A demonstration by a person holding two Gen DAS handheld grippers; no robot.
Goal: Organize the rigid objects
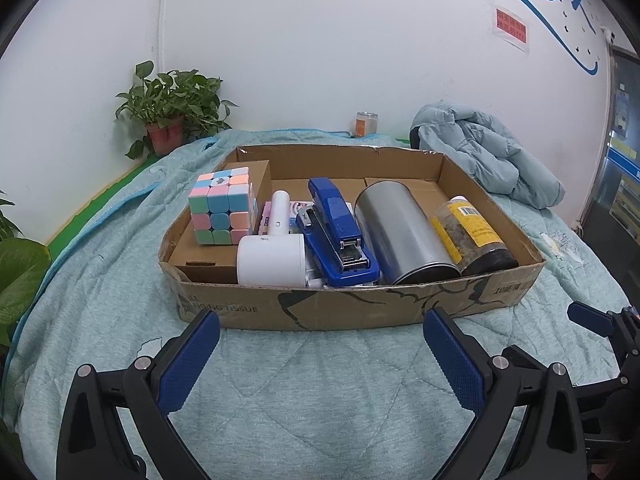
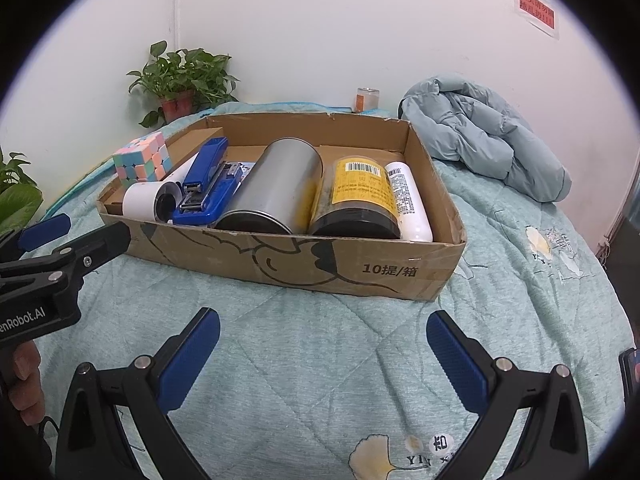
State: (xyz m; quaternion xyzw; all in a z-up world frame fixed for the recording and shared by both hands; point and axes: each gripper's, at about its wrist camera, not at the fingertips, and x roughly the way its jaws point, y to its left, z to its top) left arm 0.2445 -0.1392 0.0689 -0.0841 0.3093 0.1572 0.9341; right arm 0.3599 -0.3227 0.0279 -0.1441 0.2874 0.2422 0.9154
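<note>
A shallow cardboard box (image 1: 360,306) (image 2: 304,264) sits on a teal quilt. Inside lie a pastel puzzle cube (image 1: 222,210) (image 2: 140,158) on a small brown carton, a white handheld device (image 1: 272,256) (image 2: 146,200), a blue stapler (image 1: 340,232) (image 2: 208,184), a silver metal can (image 1: 400,232) (image 2: 276,188), a yellow-labelled jar (image 1: 472,236) (image 2: 356,196) and a white bottle (image 2: 408,200). My left gripper (image 1: 320,360) is open and empty in front of the box. My right gripper (image 2: 322,356) is open and empty, also in front of it.
A light blue puffer jacket (image 1: 488,156) (image 2: 484,140) lies behind the box to the right. A potted plant (image 1: 172,116) (image 2: 184,80) and a small jar (image 1: 366,124) (image 2: 366,100) stand by the white wall. More leaves (image 1: 20,276) are at the left edge.
</note>
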